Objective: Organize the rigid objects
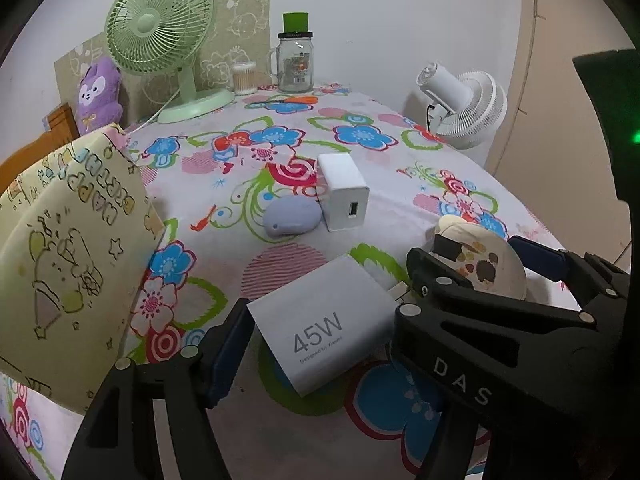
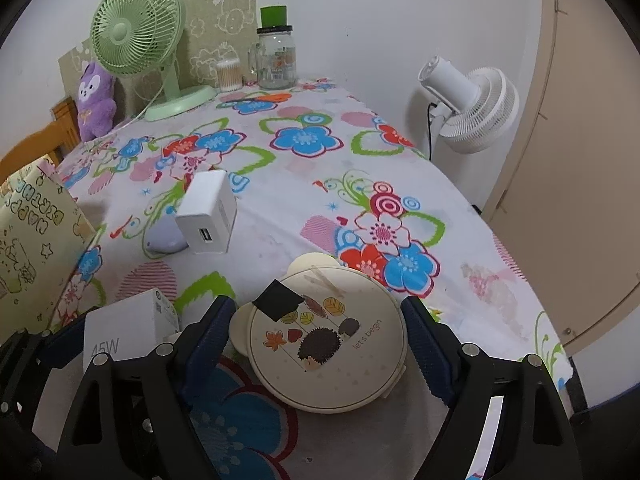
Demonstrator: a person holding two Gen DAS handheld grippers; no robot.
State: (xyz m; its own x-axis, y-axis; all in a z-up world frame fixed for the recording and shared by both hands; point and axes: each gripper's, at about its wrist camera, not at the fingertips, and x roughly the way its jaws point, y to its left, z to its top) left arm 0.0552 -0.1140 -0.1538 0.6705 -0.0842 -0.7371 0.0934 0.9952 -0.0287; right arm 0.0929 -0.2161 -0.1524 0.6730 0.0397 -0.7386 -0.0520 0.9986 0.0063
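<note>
From my left claw's [image 1: 320, 340] camera, the grey box marked 45W [image 1: 320, 322] lies on the flowery cloth [image 1: 360, 112] right between my two fingers; my left finger [image 1: 224, 356] has a small gap before the box, and my right finger sits at the box's other edge, so I cannot tell if it touches; the claw is spread and is not pinching the box yet; further ahead of this claw sit a small white plug cube [image 1: 344, 198] and a lilac pebble thing [image 1: 292, 216], touching each other; off to the left leans a yellow paper bag [image 1: 68, 256]; I think this hand is at the step of lining up on the box, and next it must squeeze shut evenly on both sides; from my right claw's [image 2: 316, 344] camera, a round cream case with a hedgehog picture [image 2: 324, 340] lies between my fingers; both blue pads [image 2: 420, 344] stand just beside its rim, not pressing, so this claw is spread too; the grey box shows to the left of it; next this claw must close on the round rim, which could slip because it is curved and smooth.
</note>
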